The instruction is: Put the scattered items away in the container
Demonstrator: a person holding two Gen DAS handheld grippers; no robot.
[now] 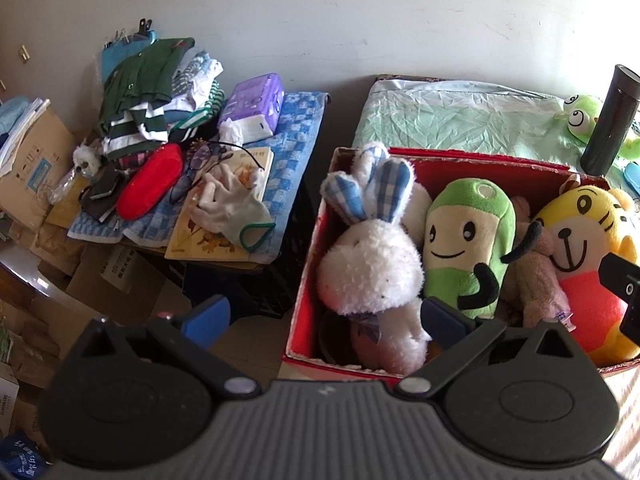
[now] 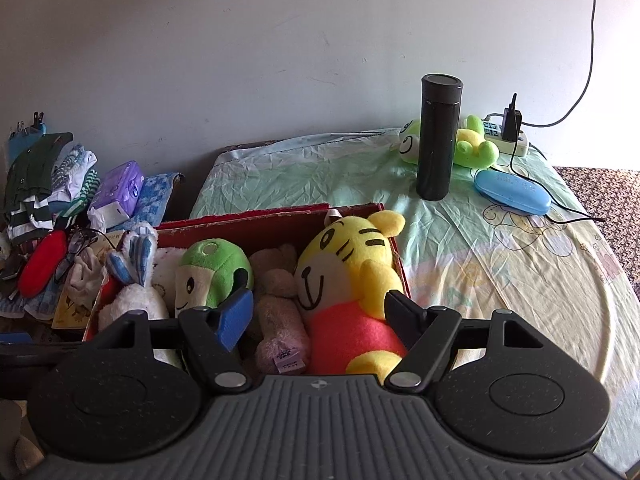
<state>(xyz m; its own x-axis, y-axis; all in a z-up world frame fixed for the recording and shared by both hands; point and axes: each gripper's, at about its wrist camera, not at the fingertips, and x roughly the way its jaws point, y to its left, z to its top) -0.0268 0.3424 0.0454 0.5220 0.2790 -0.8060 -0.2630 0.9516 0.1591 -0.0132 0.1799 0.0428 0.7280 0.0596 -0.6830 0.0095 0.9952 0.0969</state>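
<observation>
A red cardboard box [image 1: 308, 248] [image 2: 280, 216] stands on the table's near left. In it lie a white rabbit plush [image 1: 372, 272] [image 2: 132, 300], a green plush [image 1: 468, 236] [image 2: 212, 272], a pink-brown plush [image 1: 536, 284] [image 2: 280, 316] and a yellow tiger plush [image 1: 588, 248] [image 2: 352, 272]. A green frog plush [image 2: 472, 144] [image 1: 580, 114] lies on the table at the back, behind a black flask [image 2: 438, 136] [image 1: 612, 120]. My left gripper [image 1: 324, 316] is open and empty above the rabbit. My right gripper [image 2: 320, 316] is open and empty above the tiger.
A blue glasses case [image 2: 512, 192] and a power strip with cable [image 2: 508, 136] lie beside the frog. Left of the box a side stand holds clothes [image 1: 148, 92], a purple tissue pack [image 1: 256, 100], a red pouch [image 1: 150, 186], gloves [image 1: 228, 204] and a book [image 1: 216, 236]. Cardboard boxes [image 1: 36, 168] lie below.
</observation>
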